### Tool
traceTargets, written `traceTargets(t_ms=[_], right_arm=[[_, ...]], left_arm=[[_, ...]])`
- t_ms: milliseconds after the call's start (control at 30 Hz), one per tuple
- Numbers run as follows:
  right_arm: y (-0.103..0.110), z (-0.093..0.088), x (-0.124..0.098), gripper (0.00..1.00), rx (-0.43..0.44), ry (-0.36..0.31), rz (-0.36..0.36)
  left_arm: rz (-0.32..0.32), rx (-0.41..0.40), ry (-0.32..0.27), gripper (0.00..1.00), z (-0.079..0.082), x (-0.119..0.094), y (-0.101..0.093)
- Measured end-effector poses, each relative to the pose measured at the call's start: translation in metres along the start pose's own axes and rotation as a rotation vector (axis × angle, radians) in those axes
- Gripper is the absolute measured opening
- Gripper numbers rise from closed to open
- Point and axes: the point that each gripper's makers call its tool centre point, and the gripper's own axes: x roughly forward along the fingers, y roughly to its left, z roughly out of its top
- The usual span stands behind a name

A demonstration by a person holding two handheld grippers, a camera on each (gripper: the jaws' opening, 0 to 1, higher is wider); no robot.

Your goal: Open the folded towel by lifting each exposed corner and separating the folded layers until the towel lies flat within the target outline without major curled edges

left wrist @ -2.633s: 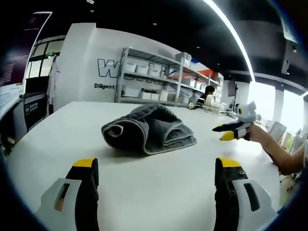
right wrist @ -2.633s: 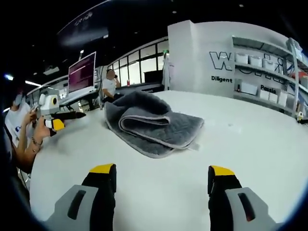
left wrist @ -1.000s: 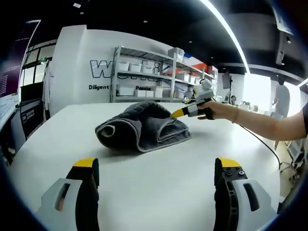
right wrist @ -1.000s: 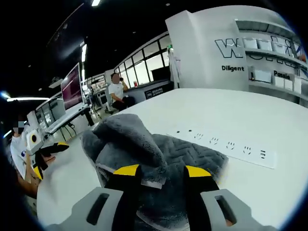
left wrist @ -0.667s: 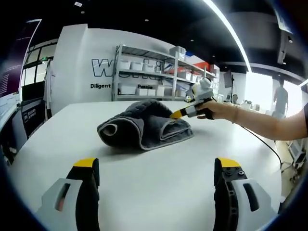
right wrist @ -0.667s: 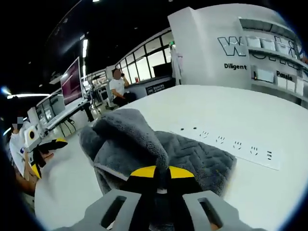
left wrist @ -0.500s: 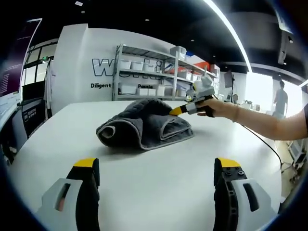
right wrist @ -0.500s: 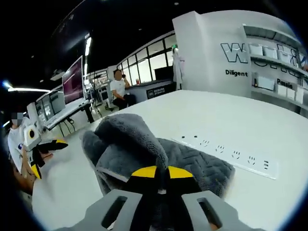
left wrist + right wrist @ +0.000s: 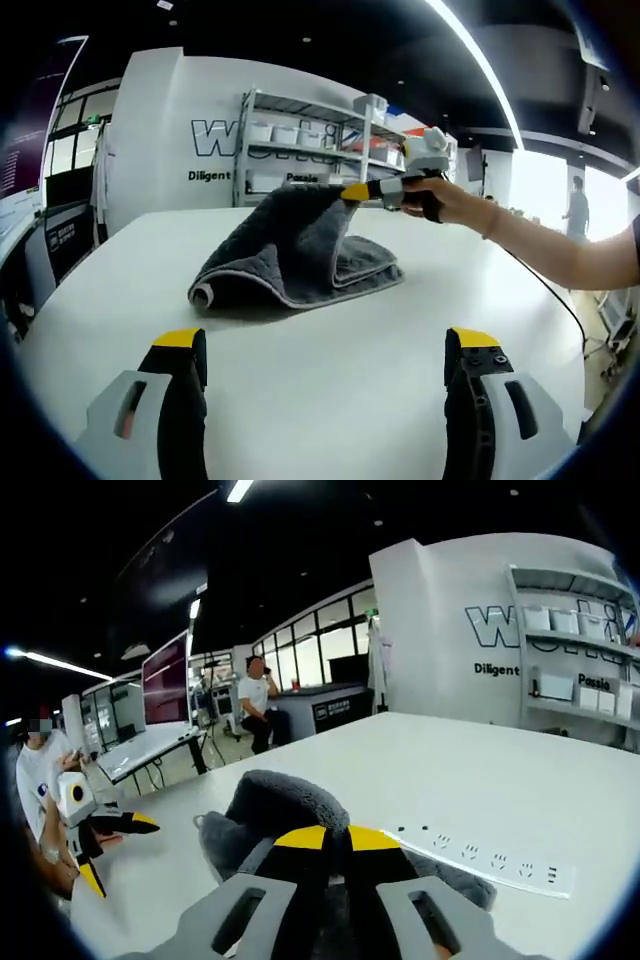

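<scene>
A grey towel (image 9: 290,250) lies folded on the white table (image 9: 330,400), its top layer pulled up into a peak. My right gripper (image 9: 355,191) comes in from the right in a person's hand and is shut on that raised layer. In the right gripper view its yellow-tipped jaws (image 9: 328,838) are closed together on the towel (image 9: 270,800), which bulges just beyond them. My left gripper (image 9: 325,345) stands open over bare table, well short of the towel, nothing between its fingers. It also appears as the open left gripper (image 9: 118,852) at the left edge.
A white power strip (image 9: 490,862) is set flat into the table beside the towel. Metal shelves with white bins (image 9: 310,165) stand behind the table. A person (image 9: 255,710) sits at a desk beyond the far edge. Bare table surrounds the towel.
My right gripper closed on the towel's top layer and has lifted it, so the fold rises into a peak. The left gripper has stayed put and open.
</scene>
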Motion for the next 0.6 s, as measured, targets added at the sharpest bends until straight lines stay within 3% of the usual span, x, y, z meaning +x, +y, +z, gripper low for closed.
traceTargets(t_ms=[300,600], right_arm=[[0.044,0.025,0.022,0.02,-0.032,-0.037,0.092],[0.086,0.030,0.049,0.02,-0.048,-0.035,0.177]], left_arm=[[0.003,0.000,0.002,0.98,0.000,-0.001,0.001],[0.006,0.001,0.006,0.98,-0.002,-0.001,0.002]])
